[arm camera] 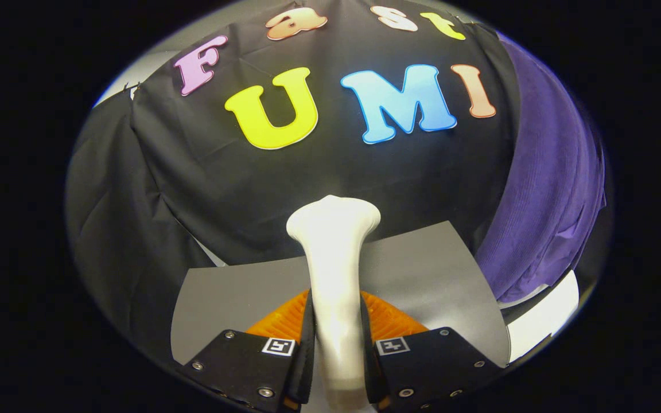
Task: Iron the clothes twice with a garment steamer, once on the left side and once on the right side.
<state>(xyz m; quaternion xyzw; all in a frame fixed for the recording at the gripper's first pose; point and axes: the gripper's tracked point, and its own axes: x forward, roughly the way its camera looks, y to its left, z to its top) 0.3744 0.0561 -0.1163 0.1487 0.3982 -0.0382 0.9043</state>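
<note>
Tongs clamped on white plastic garment steamer.
Steamer head raised over grey desk; purple ribbed cloth garment hanging beyond desk's right edge.

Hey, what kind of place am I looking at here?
Most likely a staged recording booth, not a lived-in room. A black cloth wall hangs as a backdrop, a purple garment hangs beside it, and the gripper is shut on a white garment steamer above a grey mat.
</note>
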